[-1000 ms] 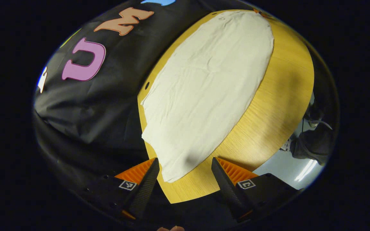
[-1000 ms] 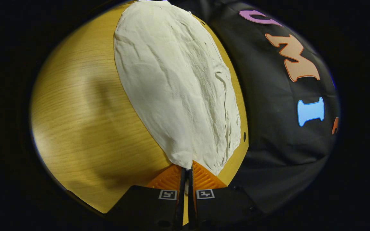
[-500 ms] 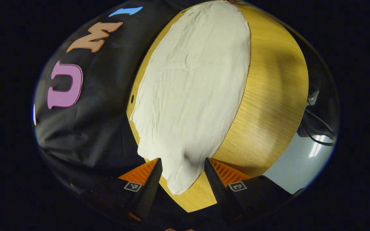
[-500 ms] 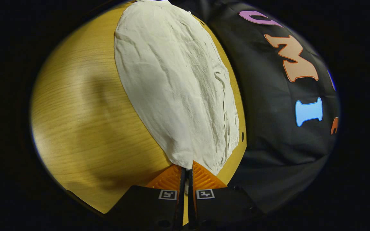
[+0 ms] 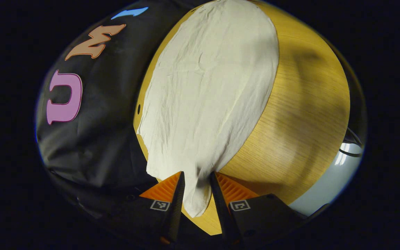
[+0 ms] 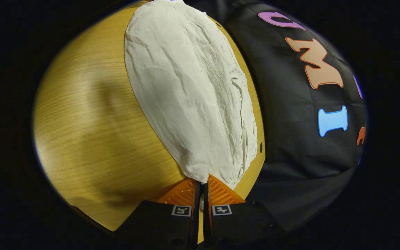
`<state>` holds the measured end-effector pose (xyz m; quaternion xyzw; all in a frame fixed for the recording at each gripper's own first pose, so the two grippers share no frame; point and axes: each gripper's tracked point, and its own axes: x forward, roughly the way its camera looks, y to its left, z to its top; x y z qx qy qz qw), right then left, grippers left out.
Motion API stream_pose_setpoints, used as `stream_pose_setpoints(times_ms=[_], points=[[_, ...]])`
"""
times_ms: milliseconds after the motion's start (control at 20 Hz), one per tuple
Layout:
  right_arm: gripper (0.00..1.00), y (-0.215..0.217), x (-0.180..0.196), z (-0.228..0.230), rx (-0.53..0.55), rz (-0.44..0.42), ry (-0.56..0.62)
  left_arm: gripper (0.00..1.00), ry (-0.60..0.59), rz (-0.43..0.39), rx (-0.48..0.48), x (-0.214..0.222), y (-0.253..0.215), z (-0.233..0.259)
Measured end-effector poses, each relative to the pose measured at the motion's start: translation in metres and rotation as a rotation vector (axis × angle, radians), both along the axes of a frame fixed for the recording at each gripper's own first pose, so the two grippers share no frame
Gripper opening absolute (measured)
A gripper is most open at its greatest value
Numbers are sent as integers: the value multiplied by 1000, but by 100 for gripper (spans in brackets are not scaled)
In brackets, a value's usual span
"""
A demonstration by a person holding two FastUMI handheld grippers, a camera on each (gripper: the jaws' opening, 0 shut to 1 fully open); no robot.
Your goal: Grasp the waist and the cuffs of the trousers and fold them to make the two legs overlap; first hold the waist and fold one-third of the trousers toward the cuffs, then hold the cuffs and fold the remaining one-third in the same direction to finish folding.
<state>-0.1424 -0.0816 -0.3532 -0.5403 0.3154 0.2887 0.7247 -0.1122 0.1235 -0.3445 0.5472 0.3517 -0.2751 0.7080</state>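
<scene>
Table bare beside trousers; right tool pinching edge.

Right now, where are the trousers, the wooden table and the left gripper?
trousers (image 5: pixel 210 90): left gripper view, middle of the cloth.
wooden table (image 5: pixel 307 114): left gripper view, bare top beside the cloth.
left gripper (image 5: pixel 196 189): left gripper view, between its fingertips.

wooden table against black cloth wall — pale glossy floor beyond.
</scene>
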Motion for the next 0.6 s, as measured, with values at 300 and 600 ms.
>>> stream_pose_setpoints(times_ms=[300, 600], points=[[7, 0, 1, 0, 2, 3, 19, 12, 72, 37, -5, -5, -1, -10], [5, -4, 6, 9, 65, -70, 18, 0, 60, 107, -30, -5, 0, -8]])
